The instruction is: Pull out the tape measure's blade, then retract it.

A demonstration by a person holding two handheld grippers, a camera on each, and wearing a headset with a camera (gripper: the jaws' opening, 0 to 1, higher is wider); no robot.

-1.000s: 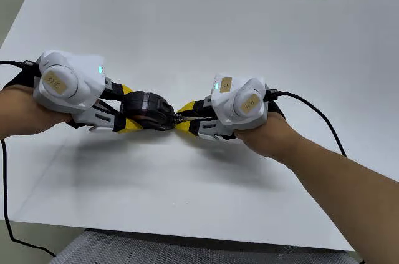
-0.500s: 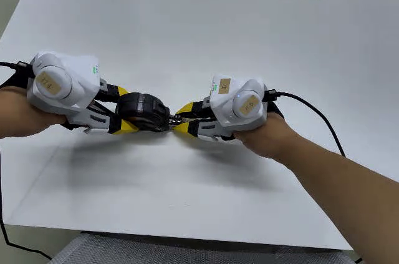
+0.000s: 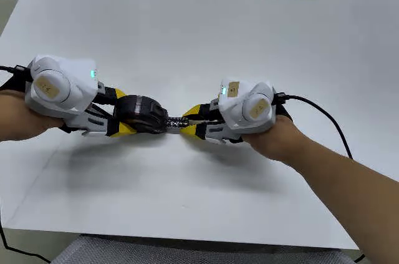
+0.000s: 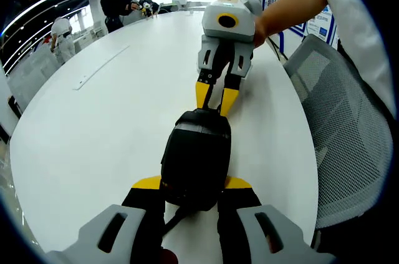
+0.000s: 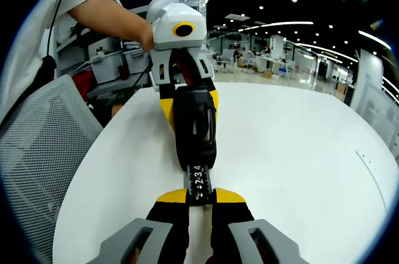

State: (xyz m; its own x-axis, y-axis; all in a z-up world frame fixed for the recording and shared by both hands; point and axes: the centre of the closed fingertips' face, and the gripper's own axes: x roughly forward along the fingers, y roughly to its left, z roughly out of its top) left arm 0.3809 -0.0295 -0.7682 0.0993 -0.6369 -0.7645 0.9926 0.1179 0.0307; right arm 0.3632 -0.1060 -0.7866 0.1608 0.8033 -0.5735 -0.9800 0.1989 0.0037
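Pulled apart since before, the grippers are bridged by a short stretch of blade (image 3: 176, 123); the tape measure (image 3: 142, 115) is clamped by the left gripper (image 3: 123, 113) over the table (image 3: 187, 39); the tip is pinched by the right gripper (image 3: 189, 122).

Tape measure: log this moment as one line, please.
left gripper: shut on tape measure | right gripper: shut on blade | blade: short length out | stage: pull-out; retract not yet done

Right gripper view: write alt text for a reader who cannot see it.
The right claw pinches the end of a short stretch of blade drawn from a black tape measure. The left claw grips it from the far side, over a white table.
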